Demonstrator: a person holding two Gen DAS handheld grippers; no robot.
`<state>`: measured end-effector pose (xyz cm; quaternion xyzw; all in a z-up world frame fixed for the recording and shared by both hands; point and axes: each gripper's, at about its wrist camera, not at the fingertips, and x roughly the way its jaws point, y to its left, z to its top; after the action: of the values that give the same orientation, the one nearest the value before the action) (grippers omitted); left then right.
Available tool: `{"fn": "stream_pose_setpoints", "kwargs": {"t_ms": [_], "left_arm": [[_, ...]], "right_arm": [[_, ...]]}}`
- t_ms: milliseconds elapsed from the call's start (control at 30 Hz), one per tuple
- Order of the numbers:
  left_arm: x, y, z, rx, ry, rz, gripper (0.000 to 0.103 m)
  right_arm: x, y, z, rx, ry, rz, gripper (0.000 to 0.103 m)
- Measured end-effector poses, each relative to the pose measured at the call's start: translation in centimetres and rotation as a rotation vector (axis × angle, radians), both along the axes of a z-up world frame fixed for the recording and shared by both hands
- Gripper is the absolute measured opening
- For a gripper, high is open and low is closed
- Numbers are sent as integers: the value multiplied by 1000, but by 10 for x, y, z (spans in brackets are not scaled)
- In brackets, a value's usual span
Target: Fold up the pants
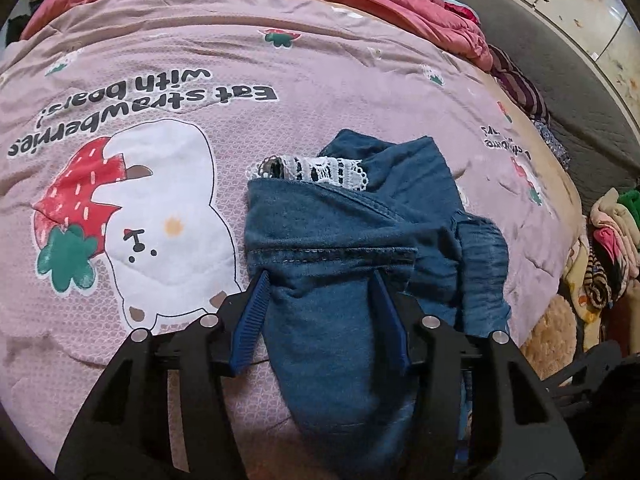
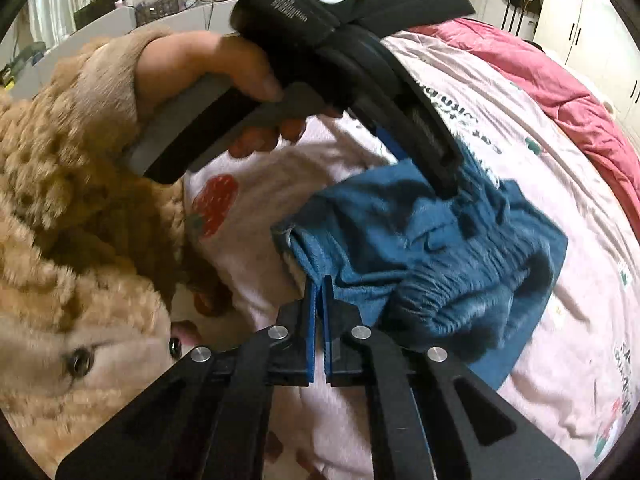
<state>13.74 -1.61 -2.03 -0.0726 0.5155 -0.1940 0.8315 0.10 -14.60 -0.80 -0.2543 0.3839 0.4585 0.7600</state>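
Left wrist view: the blue denim pants [image 1: 352, 240] lie bunched on the pink strawberry-bear quilt [image 1: 160, 92], near its front edge, already gathered into a short thick bundle rather than spread flat. A band of white lace trim [image 1: 320, 170] shows at the far end, and a stitched hem crosses the middle. The left gripper [image 1: 320, 292] stands wide open, its blue fingers straddling the near fold with cloth between them but nothing pinched. By my judgement the legs are doubled over at least once — the bundle is loose and uneven, so tidying and probably a last fold remain.

Right wrist view: the right gripper [image 2: 319, 284] has its jaws nearly together, and a thin edge of the pants [image 2: 420, 248] appears caught between the tips; motion blur makes the grip hard to confirm. This view shows what the other cannot — the person's hand [image 2: 208, 68] on the left tool's handle, the gathered elastic waistband [image 2: 448, 300] at the near right, and a tan plush toy [image 2: 80, 260] crowding the left. The lace trim is not seen here. A pink blanket [image 2: 560, 76] lies heaped further back on the bed.
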Motion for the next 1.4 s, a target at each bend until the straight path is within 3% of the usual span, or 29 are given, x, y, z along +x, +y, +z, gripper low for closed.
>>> {"fn": "stream_pose_setpoints", "kwargs": {"t_ms": [167,400,533,600,833,1000,1133,1400], "left_arm": [[3,-1,-2,-3,-1,9,47],[3,-2,-1,8,-10,16,47],[2,-4,0,19,-19,18,48],[2,-4,0,21,-22,21,48],[1,-4,0,22,-27,31,50],[2,-1,-4,23,-27,50,57],[0,4,-1,-10,-30,61,57],[-8,5,12,-32,-63,59,62]], "right_arm": [[3,-3,-24,26,83,-57,3],[4,-12,-29,99,134,-144,3],[-4,-15,-19,113,118,-158,14],[-6,-18,-14,146,137,-167,25],[-14,-14,-5,175,148,-177,38],[-12,-9,-11,118,161,-202,42],[-7,-21,-1,232,239,-221,49],[-5,-46,28,324,191,-288,59]]}}
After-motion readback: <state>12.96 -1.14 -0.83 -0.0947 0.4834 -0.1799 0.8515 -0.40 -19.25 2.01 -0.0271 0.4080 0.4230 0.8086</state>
